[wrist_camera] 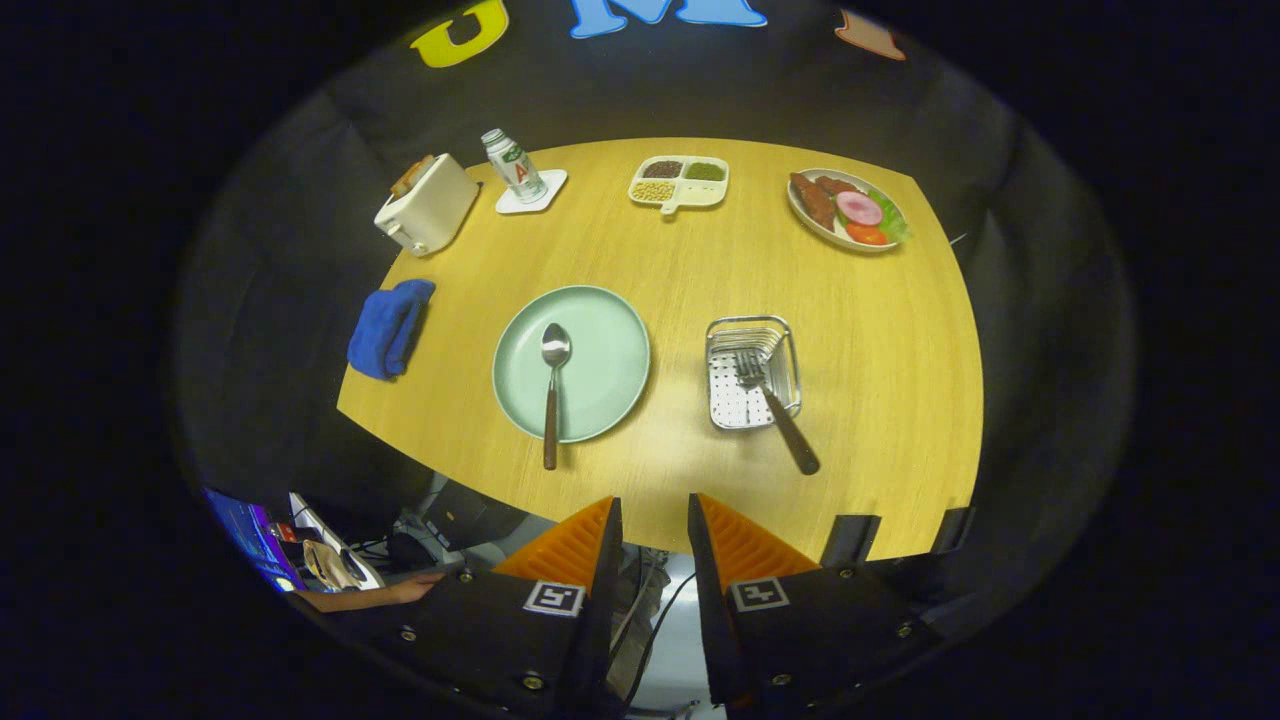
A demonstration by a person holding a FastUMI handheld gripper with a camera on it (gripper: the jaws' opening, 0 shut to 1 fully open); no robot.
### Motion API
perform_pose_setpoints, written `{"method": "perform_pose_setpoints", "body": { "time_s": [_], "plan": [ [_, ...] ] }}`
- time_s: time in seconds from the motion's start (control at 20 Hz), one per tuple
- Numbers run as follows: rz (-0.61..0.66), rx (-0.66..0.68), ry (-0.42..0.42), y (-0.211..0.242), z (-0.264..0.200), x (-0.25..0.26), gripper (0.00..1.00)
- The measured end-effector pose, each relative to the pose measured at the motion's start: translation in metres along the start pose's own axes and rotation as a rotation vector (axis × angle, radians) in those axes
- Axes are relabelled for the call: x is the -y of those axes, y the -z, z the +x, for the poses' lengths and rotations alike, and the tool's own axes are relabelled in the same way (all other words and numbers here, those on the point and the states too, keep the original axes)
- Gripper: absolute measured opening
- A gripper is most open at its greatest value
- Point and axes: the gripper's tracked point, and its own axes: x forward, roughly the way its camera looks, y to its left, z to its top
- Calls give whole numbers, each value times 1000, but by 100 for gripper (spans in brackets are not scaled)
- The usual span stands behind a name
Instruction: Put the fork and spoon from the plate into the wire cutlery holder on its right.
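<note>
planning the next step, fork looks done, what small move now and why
Probably move the gripper forward and down over the spoon handle: the fork already lies in the wire cutlery holder, the spoon still rests on the green plate, and the fingers are apart, holding nothing.

The counter [880, 400] has a matt, wood-grain top of yellowish tone. On it the plate [610, 340] looks smooth, with a soft satin sheen. The spoon [552, 385] has a bright, polished metal bowl and a dark, wood-like handle; the fork [775, 405] pairs shiny metal tines with a dark matt handle. The wire cutlery holder [750, 370] is glossy metal wire over a perforated metal base. The cloth [388, 326] is soft, folded fabric with a fuzzy nap. The toaster [428, 205] shows a smooth, plastic-looking shell.
</note>
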Motion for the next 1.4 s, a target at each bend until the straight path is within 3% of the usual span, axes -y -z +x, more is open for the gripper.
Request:
{"method": "perform_pose_setpoints", "body": {
  "time_s": [0.3, 0.6, 1.05, 1.4],
  "plan": [
    [-14, -67, -88, 19, 48, -56, 39],
    [-14, -159, -102, 22, 93, -78, 39],
    [5, -211, -27, 10, 150, -85, 39],
    [-13, -261, -15, 14, 174, -94, 39]
  ]
}}
